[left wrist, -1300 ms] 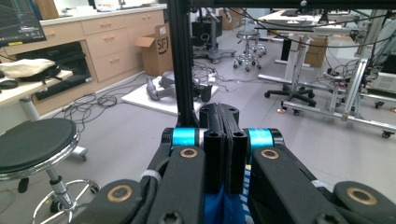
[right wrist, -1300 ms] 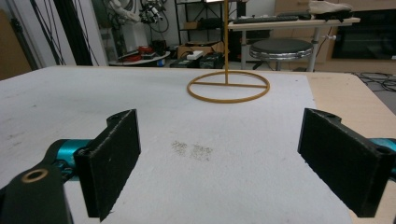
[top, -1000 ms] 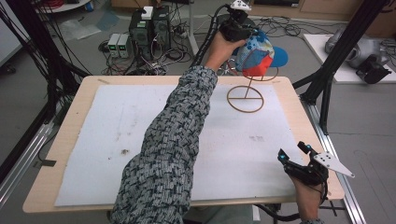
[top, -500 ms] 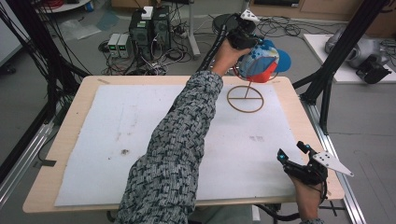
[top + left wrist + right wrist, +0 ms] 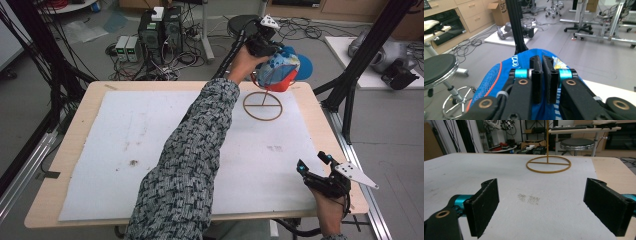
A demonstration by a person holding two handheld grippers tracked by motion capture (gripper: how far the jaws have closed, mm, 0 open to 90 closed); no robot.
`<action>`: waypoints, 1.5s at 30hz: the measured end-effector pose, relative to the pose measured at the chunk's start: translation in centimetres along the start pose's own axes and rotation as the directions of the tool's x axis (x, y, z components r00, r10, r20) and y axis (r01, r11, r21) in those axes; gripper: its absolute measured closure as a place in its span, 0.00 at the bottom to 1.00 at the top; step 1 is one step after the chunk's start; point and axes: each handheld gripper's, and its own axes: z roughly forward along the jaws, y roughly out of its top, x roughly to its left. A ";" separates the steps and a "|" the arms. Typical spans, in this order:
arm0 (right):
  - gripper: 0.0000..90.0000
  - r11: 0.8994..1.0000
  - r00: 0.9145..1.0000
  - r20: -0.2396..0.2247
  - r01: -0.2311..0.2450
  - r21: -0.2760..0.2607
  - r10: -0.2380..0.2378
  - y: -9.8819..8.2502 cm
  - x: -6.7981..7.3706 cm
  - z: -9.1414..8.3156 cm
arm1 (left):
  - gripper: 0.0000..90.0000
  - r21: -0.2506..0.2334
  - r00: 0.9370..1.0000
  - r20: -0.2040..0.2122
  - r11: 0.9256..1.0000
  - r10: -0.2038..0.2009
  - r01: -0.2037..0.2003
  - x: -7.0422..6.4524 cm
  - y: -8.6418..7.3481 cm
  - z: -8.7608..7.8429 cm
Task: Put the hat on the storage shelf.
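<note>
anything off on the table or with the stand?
Nothing broken or spilled. The white mat carries dark smudges on its left part and a faint speckled patch near the right claw. The gold stand sits upright, cap on top.

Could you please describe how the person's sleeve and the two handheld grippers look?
The sleeve is a black-and-white mottled knit. Both the left gripper and right gripper are black with cyan fittings and brass-coloured pivots; the right carries a grey triangular plate.
</note>
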 end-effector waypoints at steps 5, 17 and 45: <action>0.14 1.000 1.000 0.000 0.002 -0.002 -0.002 0.0 0.0 0.0 | 0.85 0.022 1.000 -0.005 1.000 0.008 -0.008 -0.1 -0.2 0.1; 0.14 1.000 1.000 0.002 0.001 -0.001 -0.001 0.0 -0.1 0.2 | 0.68 0.028 0.999 0.025 0.999 0.024 -0.024 0.7 0.2 -2.0; 0.14 0.999 0.998 -0.046 0.033 0.015 -0.032 0.7 1.4 3.7 | 0.51 0.066 0.987 -0.135 0.994 0.091 -0.082 3.6 -3.6 -17.3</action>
